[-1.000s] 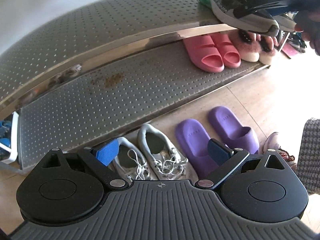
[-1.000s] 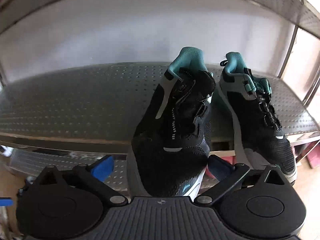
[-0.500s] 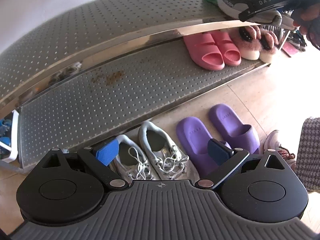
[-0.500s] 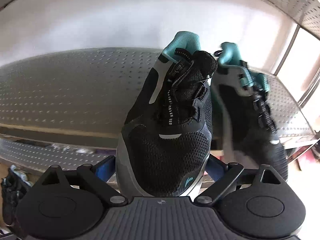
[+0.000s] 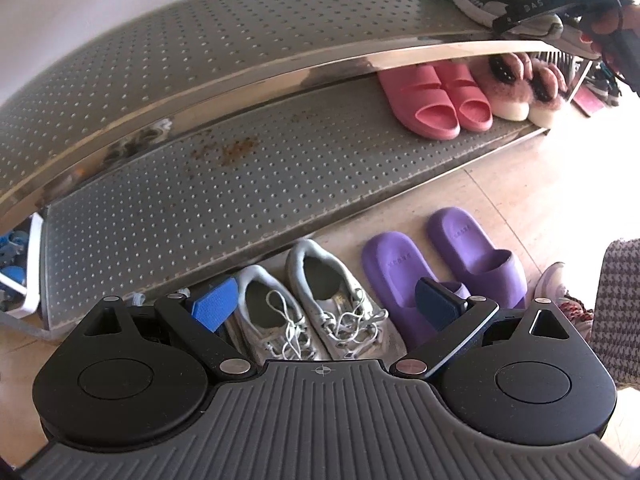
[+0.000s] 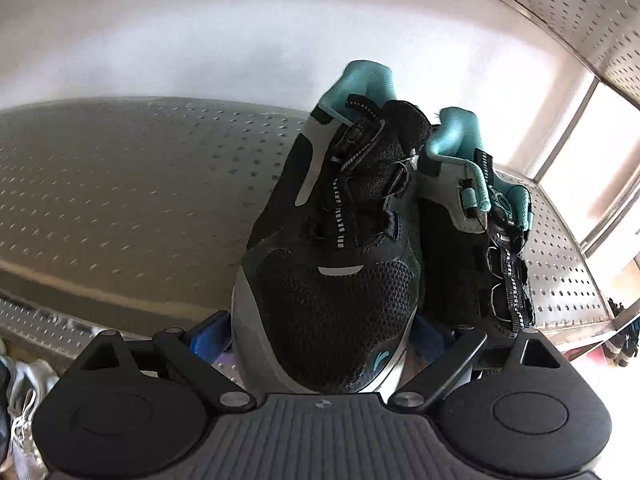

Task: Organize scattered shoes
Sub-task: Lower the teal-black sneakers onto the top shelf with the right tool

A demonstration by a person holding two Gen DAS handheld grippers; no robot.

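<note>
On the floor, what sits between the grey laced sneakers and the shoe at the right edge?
The pair of purple foam slides, seen in the left wrist view.

My left gripper point(image 5: 324, 306) and right gripper point(image 6: 320, 340) look alike: a ribbed grey housing with a small crosshair mark at twelve o'clock, two round black discs, black link arms on silver screws, and blue textured pads point(image 5: 214, 308), while my houndstooth clothing point(image 5: 618, 308) shows at three o'clock.
</note>
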